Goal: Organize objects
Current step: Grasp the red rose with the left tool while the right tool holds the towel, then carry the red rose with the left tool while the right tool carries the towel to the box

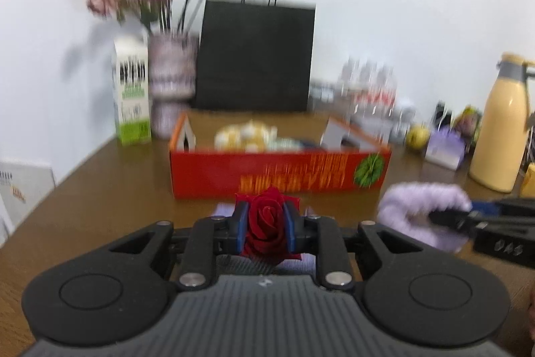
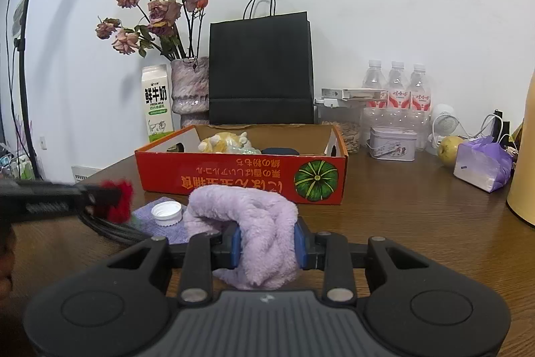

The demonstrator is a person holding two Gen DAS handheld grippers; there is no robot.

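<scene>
The left gripper (image 1: pixel 267 225) pinches a red rose (image 1: pixel 266 218) and the right gripper (image 2: pixel 268 246) clamps a lilac towel (image 2: pixel 249 216), both short of the red cardboard box (image 2: pixel 240 176). A plush toy (image 2: pixel 222 142) already lies inside; a white bottle cap (image 2: pixel 166 213) waits on the table (image 2: pixel 401 223).

Red rose (image 1: pixel 267 219), lilac towel (image 2: pixel 247 219), red box (image 2: pixel 240 173).

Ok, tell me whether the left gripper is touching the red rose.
Touching. The left wrist view shows the left gripper with both blue pads pressed against the sides of the red rose, no gap on either side.
</scene>
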